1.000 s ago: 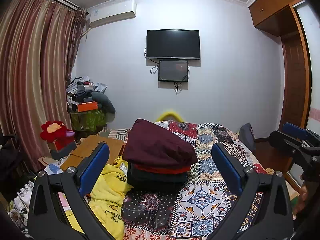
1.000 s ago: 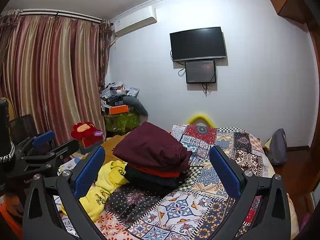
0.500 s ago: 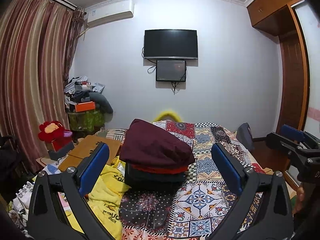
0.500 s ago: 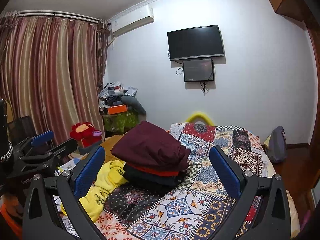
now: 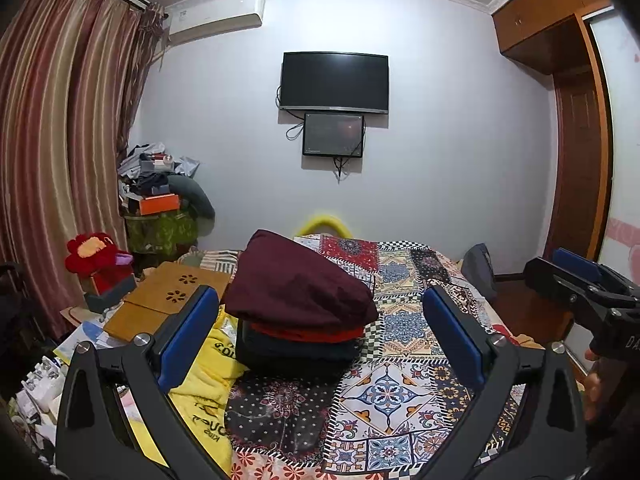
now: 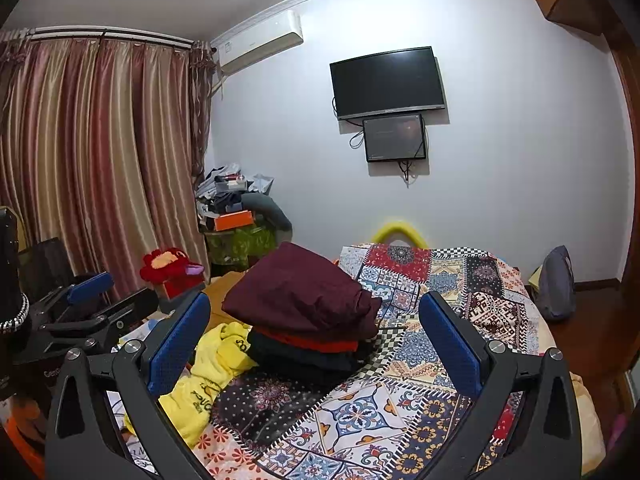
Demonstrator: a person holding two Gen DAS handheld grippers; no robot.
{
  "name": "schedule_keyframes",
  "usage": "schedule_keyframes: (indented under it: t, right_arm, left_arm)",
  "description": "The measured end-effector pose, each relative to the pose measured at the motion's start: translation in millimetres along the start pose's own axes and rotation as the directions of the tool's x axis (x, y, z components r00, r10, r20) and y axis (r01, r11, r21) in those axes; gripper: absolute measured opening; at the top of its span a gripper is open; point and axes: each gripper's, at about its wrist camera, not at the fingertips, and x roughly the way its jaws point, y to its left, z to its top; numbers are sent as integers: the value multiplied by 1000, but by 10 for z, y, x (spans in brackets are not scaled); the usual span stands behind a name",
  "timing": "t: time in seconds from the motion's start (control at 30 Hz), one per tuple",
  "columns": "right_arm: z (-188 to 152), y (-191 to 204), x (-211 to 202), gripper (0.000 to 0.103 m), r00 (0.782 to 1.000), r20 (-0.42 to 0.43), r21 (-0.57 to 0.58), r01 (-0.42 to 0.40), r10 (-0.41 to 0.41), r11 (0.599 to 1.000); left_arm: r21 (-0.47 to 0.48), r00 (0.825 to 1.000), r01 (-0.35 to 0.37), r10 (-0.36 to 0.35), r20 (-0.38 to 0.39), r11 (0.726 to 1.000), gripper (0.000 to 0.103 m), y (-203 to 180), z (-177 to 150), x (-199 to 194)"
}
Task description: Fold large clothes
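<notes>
A stack of folded clothes (image 5: 298, 312) (image 6: 308, 312) rests on the patchwork bedspread (image 5: 404, 392) (image 6: 360, 412), a maroon garment (image 5: 296, 280) (image 6: 300, 292) on top of red and dark layers. A crumpled yellow garment (image 5: 204, 392) (image 6: 204, 380) lies to the stack's left. My left gripper (image 5: 320, 320) is open and empty, held above the bed in front of the stack. My right gripper (image 6: 314, 322) is open and empty too, also short of the stack. In the left wrist view the right gripper (image 5: 580, 284) shows at the right edge; in the right wrist view the left gripper (image 6: 92, 300) shows at the left.
A wooden board (image 5: 168, 296) and a red plush toy (image 5: 96, 256) sit left of the bed. A cluttered pile (image 5: 160, 196) stands in the corner by striped curtains (image 5: 52, 152). A TV (image 5: 334, 82) hangs on the far wall. A grey bag (image 6: 554, 284) and a wardrobe (image 5: 576, 140) are at right.
Both grippers have drifted slightly, so the scene shifts a little left in each view. Both stay open and the clothes have not moved.
</notes>
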Motion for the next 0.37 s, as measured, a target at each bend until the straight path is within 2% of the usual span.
schedule_keyframes:
  t: [0.37]
  right_arm:
    - [-10,-4,30,103,1000,-8,8,-6,6,1000]
  left_arm:
    - [0,1000,-8,8,-11,1000,102,10,-31,19]
